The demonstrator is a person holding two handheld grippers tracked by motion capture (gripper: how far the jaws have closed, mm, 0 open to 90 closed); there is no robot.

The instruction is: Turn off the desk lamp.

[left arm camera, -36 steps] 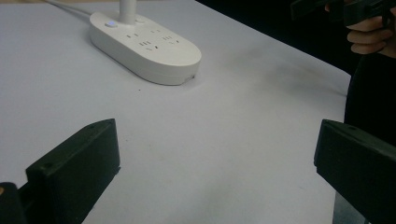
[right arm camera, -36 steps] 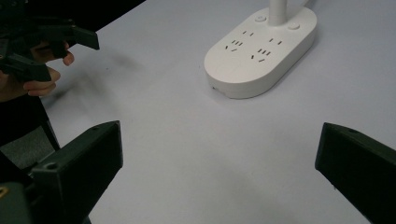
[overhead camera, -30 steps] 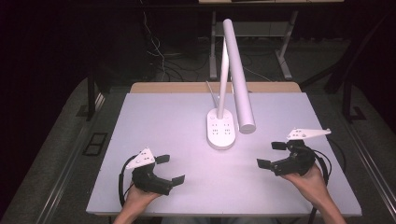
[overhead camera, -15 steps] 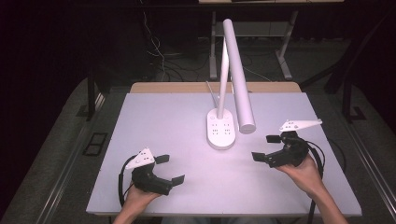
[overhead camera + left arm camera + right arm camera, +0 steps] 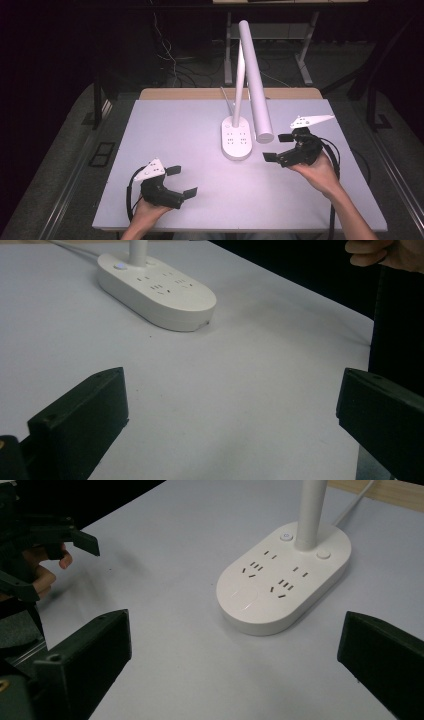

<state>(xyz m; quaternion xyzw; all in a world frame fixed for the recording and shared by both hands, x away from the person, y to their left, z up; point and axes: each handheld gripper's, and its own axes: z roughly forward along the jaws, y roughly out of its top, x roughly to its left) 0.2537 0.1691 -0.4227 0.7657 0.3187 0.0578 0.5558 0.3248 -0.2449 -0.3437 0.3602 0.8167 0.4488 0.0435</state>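
Observation:
A white desk lamp stands at the table's middle back. Its oval base (image 5: 237,140) carries several sockets and two buttons, and its long tubular head (image 5: 256,85) slants down over the base's right side. My right gripper (image 5: 276,146) is open and empty just right of the base, jaws pointing left at it. In the right gripper view the base (image 5: 282,577) lies ahead between the wide-apart jaws of the right gripper (image 5: 232,645). My left gripper (image 5: 182,181) is open and empty near the front left edge. The left gripper view shows the base (image 5: 157,290) farther off.
The pale table top (image 5: 170,125) has a wooden strip (image 5: 190,94) along its back edge, and the lamp's white cord (image 5: 226,97) runs back over it. Dark floor with cables and metal table legs (image 5: 305,65) lies behind. The other hand (image 5: 385,252) appears at the left gripper view's top right.
My right gripper has moved forward and left, closer to the lamp base, staying open. The left gripper has stayed where it was.

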